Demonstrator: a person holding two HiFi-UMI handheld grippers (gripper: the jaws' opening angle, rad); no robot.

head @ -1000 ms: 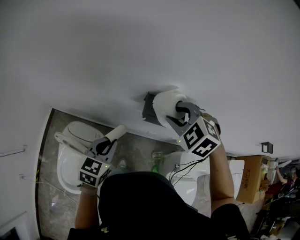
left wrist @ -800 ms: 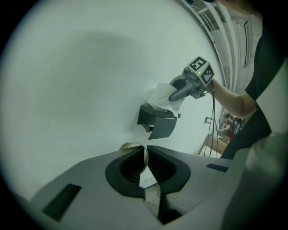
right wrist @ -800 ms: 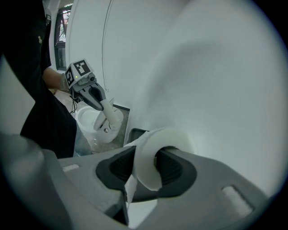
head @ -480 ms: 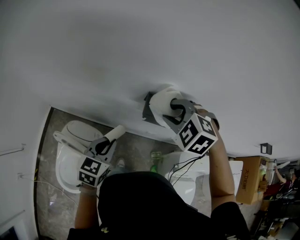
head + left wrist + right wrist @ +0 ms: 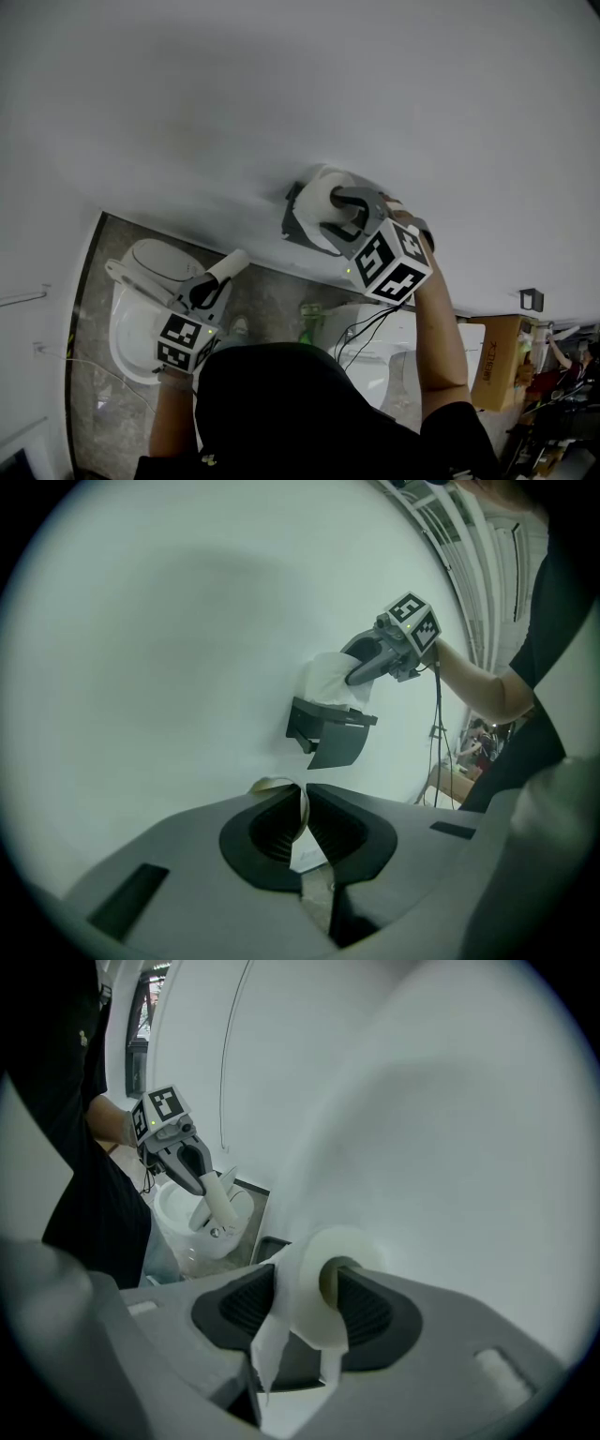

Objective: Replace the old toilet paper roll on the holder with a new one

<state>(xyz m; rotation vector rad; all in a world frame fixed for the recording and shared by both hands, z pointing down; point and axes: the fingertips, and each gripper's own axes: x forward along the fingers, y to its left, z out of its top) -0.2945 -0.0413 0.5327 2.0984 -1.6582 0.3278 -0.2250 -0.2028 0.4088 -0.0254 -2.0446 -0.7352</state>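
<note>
Right claw [image 5: 307, 1279] is standing spread, its jaws having just been opening, one inside the core and one outside the new roll [image 5: 319, 202], which is sitting at the black holder [image 5: 333, 738] on the wall. Left claw [image 5: 302, 794] is pinching the old cardboard tube [image 5: 230, 265], well apart from it. The paper is looking soft and squashy, trailing a torn tail. A crooked withdrawal is risking a snag on the core, dragging the roll off the hard, angular holder.

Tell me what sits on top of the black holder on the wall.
A white toilet paper roll sits atop the holder. The right gripper, jaws just opening, straddles the roll's wall, one jaw in its core. How the roll is mounted is hidden by roll and gripper.
</note>
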